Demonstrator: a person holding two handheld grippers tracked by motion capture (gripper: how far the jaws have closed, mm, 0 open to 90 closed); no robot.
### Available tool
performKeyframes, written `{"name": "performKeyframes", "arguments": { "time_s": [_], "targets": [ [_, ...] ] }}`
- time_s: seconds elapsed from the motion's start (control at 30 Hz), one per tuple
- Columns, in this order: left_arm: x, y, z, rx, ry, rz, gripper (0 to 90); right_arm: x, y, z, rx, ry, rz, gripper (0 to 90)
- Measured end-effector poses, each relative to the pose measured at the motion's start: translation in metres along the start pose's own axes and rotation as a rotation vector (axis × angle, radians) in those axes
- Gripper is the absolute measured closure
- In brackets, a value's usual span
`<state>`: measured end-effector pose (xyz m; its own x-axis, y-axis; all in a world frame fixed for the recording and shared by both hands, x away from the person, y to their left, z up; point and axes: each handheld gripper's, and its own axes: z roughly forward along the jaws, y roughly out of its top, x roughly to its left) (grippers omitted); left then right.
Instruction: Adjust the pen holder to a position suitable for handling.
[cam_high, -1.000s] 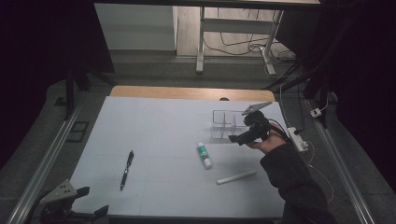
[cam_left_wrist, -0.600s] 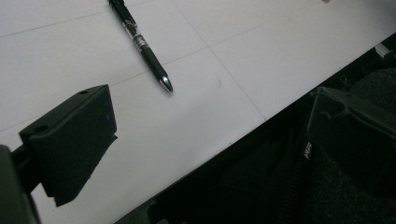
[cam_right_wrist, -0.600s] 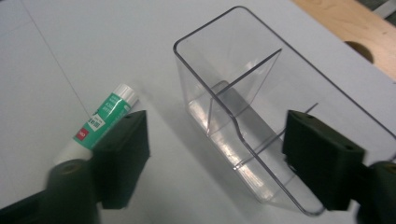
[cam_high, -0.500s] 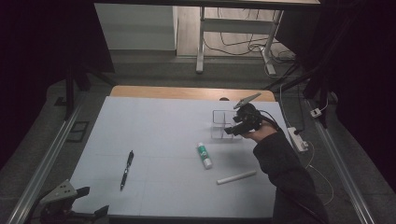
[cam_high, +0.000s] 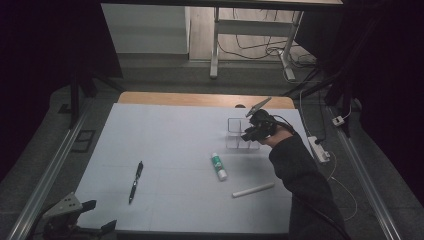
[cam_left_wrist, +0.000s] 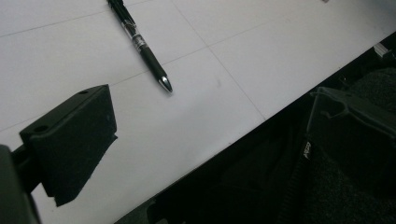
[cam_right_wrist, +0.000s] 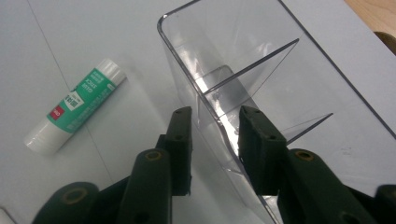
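A clear plastic organizer (cam_high: 239, 133) with dividers stands at the back right of the white mat. My right gripper (cam_high: 248, 135) reaches over its near side. In the right gripper view the jaws straddle the near wall of the organizer (cam_right_wrist: 261, 70). The right gripper (cam_right_wrist: 212, 121) has just been closing, and a small gap still shows beside the wall. A green-and-white glue stick (cam_high: 218, 166) (cam_right_wrist: 77, 105) lies just in front. My left gripper (cam_high: 75, 220) rests at the mat's near left corner, jaws wide apart, near a black pen (cam_high: 135, 181) (cam_left_wrist: 140, 44).
A white stick (cam_high: 253, 189) lies near the front right of the mat (cam_high: 165, 140). A power strip (cam_high: 318, 148) and cables sit off the mat's right edge. A wooden strip (cam_high: 200, 99) runs along the far edge.
My right gripper has moved away from me to the organizer's near wall and its jaws have narrowed around it. The left gripper, pen, glue stick and white stick have not moved.
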<state>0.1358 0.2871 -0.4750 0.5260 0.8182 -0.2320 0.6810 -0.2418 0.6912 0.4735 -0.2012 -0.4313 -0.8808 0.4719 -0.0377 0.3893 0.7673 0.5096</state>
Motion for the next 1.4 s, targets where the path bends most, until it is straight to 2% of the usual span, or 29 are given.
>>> {"name": "performKeyframes", "arguments": {
  "time_s": [0.07, 0.4, 0.47, 0.53, 0.6, 0.77, 0.8, 1.0, 1.17, 1.4],
  "targets": [
    [0.000, 0.000, 0.000, 0.000, 0.000, 0.000, 1.8, -0.001, 0.001, 0.002, 0.013, 0.006, -0.008, 71.6],
    [0.000, 0.000, 0.000, 0.002, 0.000, 0.000, 1.8, 0.000, 0.004, 0.002, 0.040, 0.011, -0.026, 76.0],
    [0.000, 0.000, 0.000, 0.003, 0.000, 0.001, 1.8, 0.002, 0.005, 0.002, 0.043, 0.028, -0.042, 83.9],
    [0.000, 0.000, 0.000, 0.003, 0.001, 0.001, 1.8, 0.005, 0.006, 0.003, 0.041, 0.026, -0.051, 88.4],
    [0.000, 0.000, 0.000, 0.003, 0.001, 0.001, 1.8, 0.005, 0.006, 0.003, 0.041, 0.021, -0.040, 88.7],
    [0.000, 0.000, 0.000, 0.002, -0.001, -0.001, 1.8, 0.005, 0.006, 0.001, 0.039, 0.026, -0.050, 88.9],
    [0.000, 0.000, 0.000, 0.002, -0.002, -0.001, 1.9, 0.005, 0.006, 0.001, 0.040, 0.046, -0.050, 88.9],
    [0.000, 0.001, 0.001, 0.004, 0.001, 0.000, 1.9, 0.013, 0.014, -0.002, 0.027, 0.065, -0.119, 88.9],
    [0.000, 0.001, 0.001, 0.003, 0.000, 0.000, 1.9, 0.024, 0.029, -0.006, 0.012, 0.068, -0.187, 88.9],
    [0.000, 0.001, 0.001, 0.003, 0.000, 0.000, 1.9, 0.038, 0.046, -0.009, -0.011, 0.075, -0.238, 88.9]
  ]
}}
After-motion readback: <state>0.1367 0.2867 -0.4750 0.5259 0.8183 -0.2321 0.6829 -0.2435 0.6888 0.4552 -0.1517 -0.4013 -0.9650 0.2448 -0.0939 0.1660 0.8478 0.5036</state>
